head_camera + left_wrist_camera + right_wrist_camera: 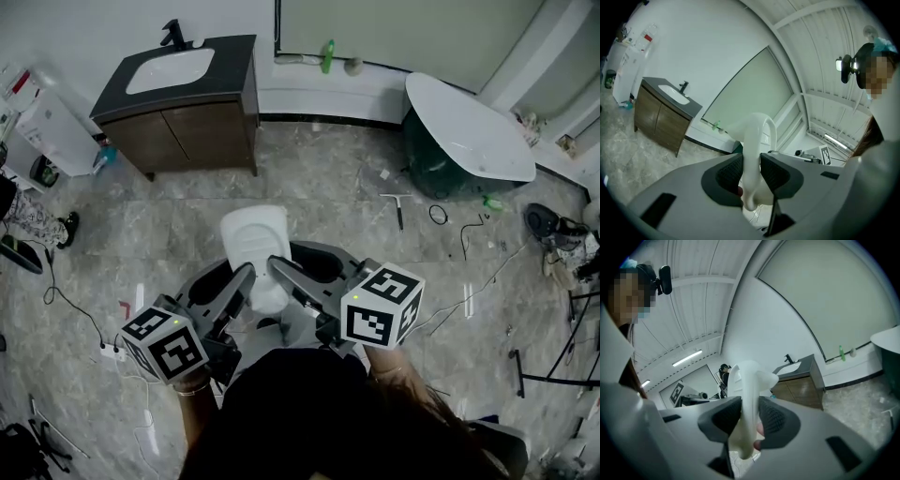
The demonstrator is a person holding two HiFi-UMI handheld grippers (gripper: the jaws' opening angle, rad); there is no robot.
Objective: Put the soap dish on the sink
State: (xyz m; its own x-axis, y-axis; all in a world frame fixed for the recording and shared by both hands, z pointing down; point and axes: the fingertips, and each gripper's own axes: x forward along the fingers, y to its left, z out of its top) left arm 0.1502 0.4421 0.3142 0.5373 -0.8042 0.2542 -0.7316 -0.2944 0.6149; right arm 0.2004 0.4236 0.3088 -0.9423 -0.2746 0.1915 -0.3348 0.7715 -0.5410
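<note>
Both grippers hold one white soap dish [253, 242] in the air in front of the person, above the marble floor. My left gripper [246, 283] is shut on its left side, my right gripper [281, 272] on its right side. In the left gripper view the soap dish [757, 140] stands edge-on between the dark pads of the left gripper [751, 171]. The right gripper view shows the soap dish [749, 390] likewise pinched in the right gripper [750, 417]. The sink [171, 69] sits in a dark-topped wooden vanity at the far left, well away from both grippers; the sink [675, 93] and the sink [796, 366] also show in the gripper views.
A white tub with a dark green shell [464, 131] stands at the far right. A squeegee [397, 206], cables and small items lie on the floor near it. A white appliance [52, 131] stands left of the vanity. A green bottle [328, 56] rests on the back ledge.
</note>
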